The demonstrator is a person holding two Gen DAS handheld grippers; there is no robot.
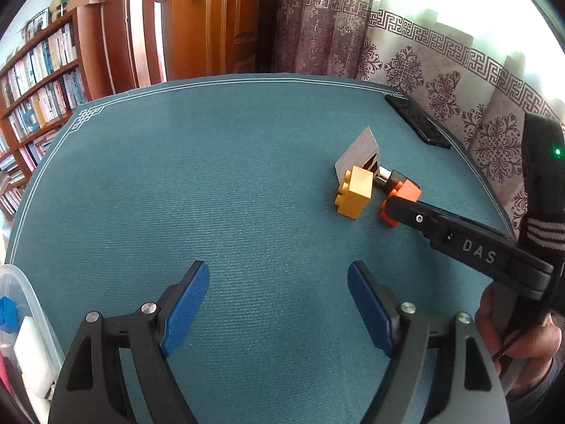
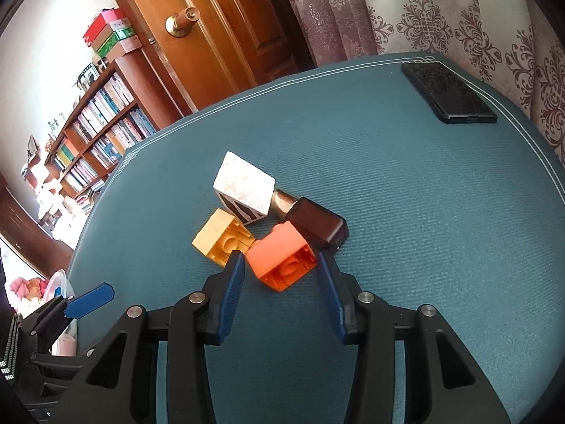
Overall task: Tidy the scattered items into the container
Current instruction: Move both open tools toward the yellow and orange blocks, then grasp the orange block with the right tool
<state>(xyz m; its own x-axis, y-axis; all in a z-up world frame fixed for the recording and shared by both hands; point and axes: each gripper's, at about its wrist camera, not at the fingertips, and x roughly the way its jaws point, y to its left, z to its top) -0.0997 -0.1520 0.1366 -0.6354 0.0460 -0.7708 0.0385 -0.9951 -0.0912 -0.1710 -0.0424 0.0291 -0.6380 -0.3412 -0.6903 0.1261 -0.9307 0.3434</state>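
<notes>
An orange brick point(image 2: 282, 258) lies on the teal mat point(image 2: 406, 229) between my right gripper's point(image 2: 280, 259) blue pads, which touch its two sides. Against it rest a yellow brick point(image 2: 222, 236), a white box point(image 2: 243, 185) and a dark brown capped tube point(image 2: 317, 224). In the left wrist view, my right gripper point(image 1: 392, 199) reaches in from the right onto the orange brick point(image 1: 409, 190), beside the yellow brick point(image 1: 355, 192) and white box point(image 1: 358, 150). My left gripper point(image 1: 279, 275) hovers open over bare mat, well short of the pile.
A clear plastic container point(image 1: 21, 293) sits at the mat's near left edge, holding a blue brick point(image 1: 7, 314) and white items. A black phone point(image 2: 448, 92) lies at the far right corner. A door, bookshelf and curtain stand behind the table. A hand point(image 1: 519, 332) holds the right gripper.
</notes>
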